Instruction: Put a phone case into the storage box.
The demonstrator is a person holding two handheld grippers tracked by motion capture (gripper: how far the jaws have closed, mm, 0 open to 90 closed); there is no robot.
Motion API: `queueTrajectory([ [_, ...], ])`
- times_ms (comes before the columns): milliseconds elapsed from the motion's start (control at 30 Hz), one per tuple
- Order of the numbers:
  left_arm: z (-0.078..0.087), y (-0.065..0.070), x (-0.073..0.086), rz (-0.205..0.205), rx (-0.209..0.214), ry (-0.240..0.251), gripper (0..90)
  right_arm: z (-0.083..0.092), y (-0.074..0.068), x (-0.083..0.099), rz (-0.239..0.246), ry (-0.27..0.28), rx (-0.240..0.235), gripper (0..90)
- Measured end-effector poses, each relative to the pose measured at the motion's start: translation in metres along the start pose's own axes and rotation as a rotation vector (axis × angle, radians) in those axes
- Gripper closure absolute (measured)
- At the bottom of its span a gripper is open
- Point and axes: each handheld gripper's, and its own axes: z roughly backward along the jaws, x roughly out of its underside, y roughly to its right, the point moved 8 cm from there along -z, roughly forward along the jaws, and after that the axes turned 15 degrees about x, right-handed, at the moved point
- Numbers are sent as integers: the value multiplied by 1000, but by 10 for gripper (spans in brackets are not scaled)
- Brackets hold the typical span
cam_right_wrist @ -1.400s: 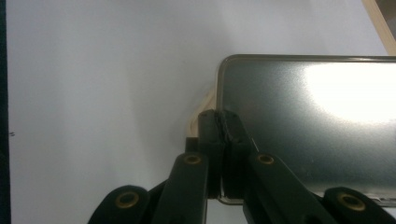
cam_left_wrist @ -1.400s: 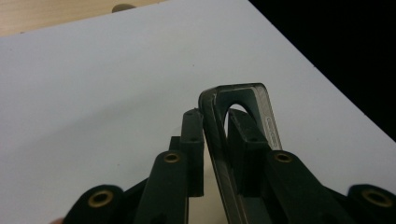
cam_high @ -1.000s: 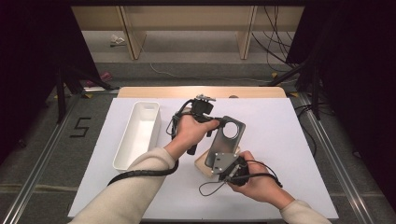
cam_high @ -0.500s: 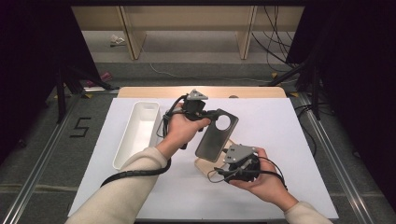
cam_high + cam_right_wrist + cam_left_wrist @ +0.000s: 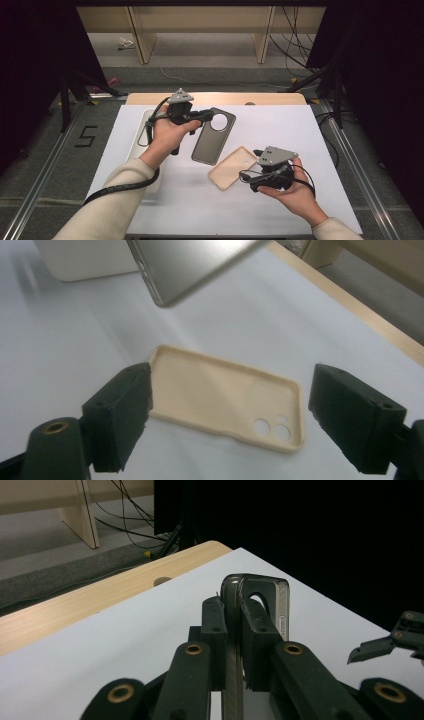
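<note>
Phone (image 5: 210, 137): dark grey, back showing with its round camera ring up; lifted off the table and tilted, top end clamped in the left gripper. In the left gripper view (image 5: 260, 605) its edge stands upright between the jaws.
Table (image 5: 300, 130): white sheet over a wooden top, whose bare edge shows at the far side.
Tray (image 5: 142, 145): white, long, lying at the left of the sheet, partly under the left hand.
Case (image 5: 234, 166): beige, lying flat on the sheet with its hollow side up, just below and right of the phone, apart from it. In the right gripper view (image 5: 225, 400) it lies between the jaws, camera holes to the right.
Left gripper (image 5: 202, 117): clenched on the phone's top end.
Right gripper (image 5: 250, 176): released; its jaws have just been opening and stand wide on either side of the case; the pads do not press it.
</note>
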Motion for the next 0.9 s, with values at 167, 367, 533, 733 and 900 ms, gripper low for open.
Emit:
queueTrajectory([
  [167,18,-7,-1,-19,-22,19,819,2,5,8,-41,-16,1,168],
  [367,37,-15,-5,-33,-42,47,820,6,14,11,-98,3,15,164],
  [533,52,-23,-6,-39,-63,63,819,7,21,13,-137,2,49,166],
  [733,70,-32,-1,-36,-89,85,819,10,25,16,-144,2,62,165],
  [900,84,-38,-2,-34,-94,112,819,11,29,17,-157,7,74,166],
])
